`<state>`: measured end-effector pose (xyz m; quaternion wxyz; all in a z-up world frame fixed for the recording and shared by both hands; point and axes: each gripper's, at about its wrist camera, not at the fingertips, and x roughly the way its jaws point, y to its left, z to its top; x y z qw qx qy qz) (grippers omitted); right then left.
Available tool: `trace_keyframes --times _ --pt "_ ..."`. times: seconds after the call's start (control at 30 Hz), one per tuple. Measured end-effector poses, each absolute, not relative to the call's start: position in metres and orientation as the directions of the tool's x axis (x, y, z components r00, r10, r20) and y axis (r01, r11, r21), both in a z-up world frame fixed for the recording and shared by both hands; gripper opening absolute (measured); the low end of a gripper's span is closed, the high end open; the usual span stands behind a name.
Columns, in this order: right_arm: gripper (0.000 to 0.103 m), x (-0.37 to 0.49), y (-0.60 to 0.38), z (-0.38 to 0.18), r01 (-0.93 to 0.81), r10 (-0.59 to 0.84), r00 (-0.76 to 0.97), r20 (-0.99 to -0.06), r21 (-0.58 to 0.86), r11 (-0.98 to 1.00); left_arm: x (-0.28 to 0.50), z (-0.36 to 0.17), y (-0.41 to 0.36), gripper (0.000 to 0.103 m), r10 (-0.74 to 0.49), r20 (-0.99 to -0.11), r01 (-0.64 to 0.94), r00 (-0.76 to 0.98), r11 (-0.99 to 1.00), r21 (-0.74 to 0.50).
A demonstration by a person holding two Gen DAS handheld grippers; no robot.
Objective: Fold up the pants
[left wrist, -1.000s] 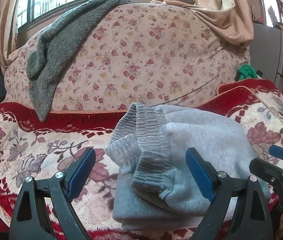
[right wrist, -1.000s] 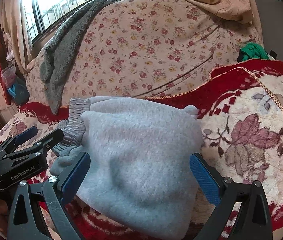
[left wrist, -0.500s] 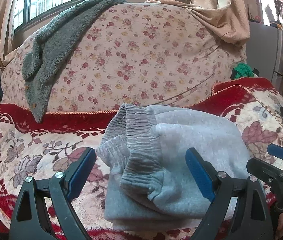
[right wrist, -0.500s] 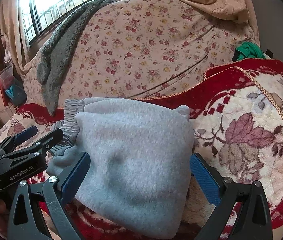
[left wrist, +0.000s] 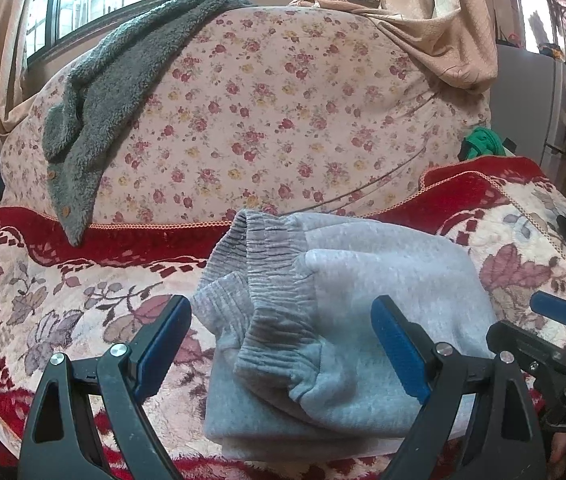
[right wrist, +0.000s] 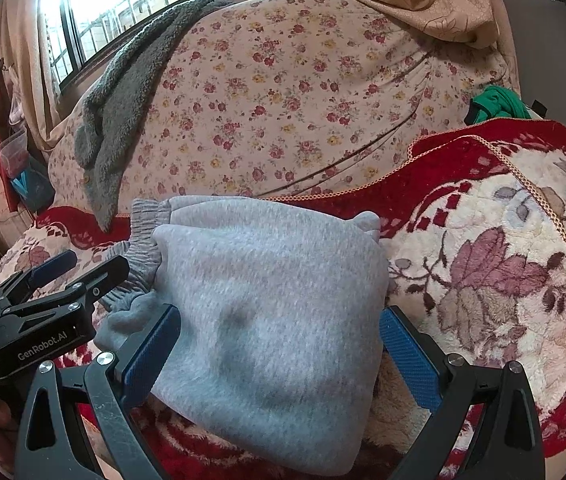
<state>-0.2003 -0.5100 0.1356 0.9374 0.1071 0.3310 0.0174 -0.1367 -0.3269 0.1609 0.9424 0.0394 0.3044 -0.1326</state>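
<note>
Folded grey pants (left wrist: 335, 344) on blanket (left wrist: 43, 304), between spread fingers (left wrist: 163, 336) of both grippers, untouched.

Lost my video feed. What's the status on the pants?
Left gripper and right gripper open, holding nothing. Grey pants folded in a bundle on the blanket. Nothing in the way.

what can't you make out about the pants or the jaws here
- Pants: near edge hidden behind the left gripper in the left view.
- Pants' underside: hidden against the blanket in both views.
- Right gripper: its arms cut off by the bottom edge in the right view.
- Green cloth: too small to identify.
</note>
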Motion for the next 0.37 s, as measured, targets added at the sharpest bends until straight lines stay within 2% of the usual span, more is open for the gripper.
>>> trace_keyframes --times 0.37 --pt "0.102 -0.2017 -0.5125 0.136 0.046 0.097 0.778 -0.621 0.21 0.977 -0.1394 0.1589 -0.3285 0.091 -0.263 -0.585 0.308 0.767 0.951 -0.024"
